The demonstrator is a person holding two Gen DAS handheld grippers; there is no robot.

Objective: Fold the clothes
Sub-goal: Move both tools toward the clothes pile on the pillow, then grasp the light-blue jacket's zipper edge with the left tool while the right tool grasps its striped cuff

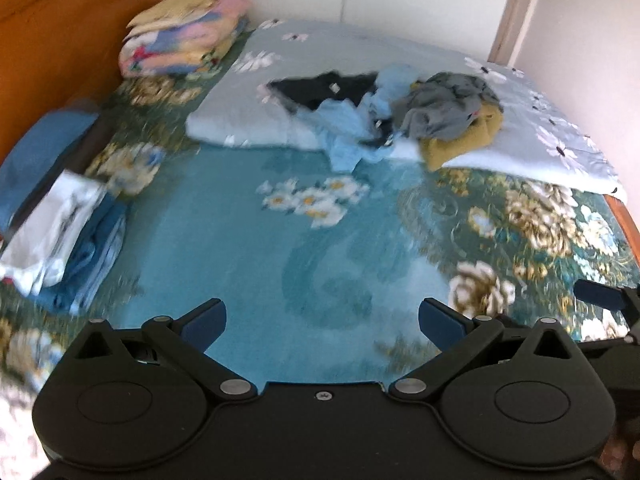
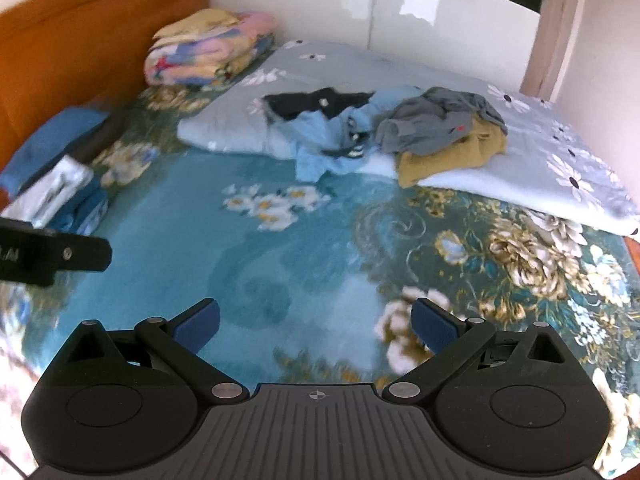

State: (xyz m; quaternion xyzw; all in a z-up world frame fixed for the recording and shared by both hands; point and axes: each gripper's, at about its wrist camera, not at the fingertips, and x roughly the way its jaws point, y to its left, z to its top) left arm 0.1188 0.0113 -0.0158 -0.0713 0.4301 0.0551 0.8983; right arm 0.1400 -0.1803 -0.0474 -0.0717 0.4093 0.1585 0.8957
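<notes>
Both the left claw (image 1: 322, 320) and right claw (image 2: 316, 320) hover wide and empty over the bed (image 2: 280, 264); the unfolded clothes (image 2: 400, 128) lie heaped toward its far edge, where overlapping garments risk being lifted together.

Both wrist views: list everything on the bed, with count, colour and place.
Crumpled clothes pile: one heap; navy, light blue, grey, mustard; far side, on the quilt.
Pale daisy-print quilt: one, grey-blue, far right.
Folded clothes stack: one, white over blue, left edge.
Folded pastel blanket: one, pink-yellow-blue, far left corner.
Teal floral bedspread: one, covering the bed.
Left tongs: open, empty.
Right tongs: open, empty.
</notes>
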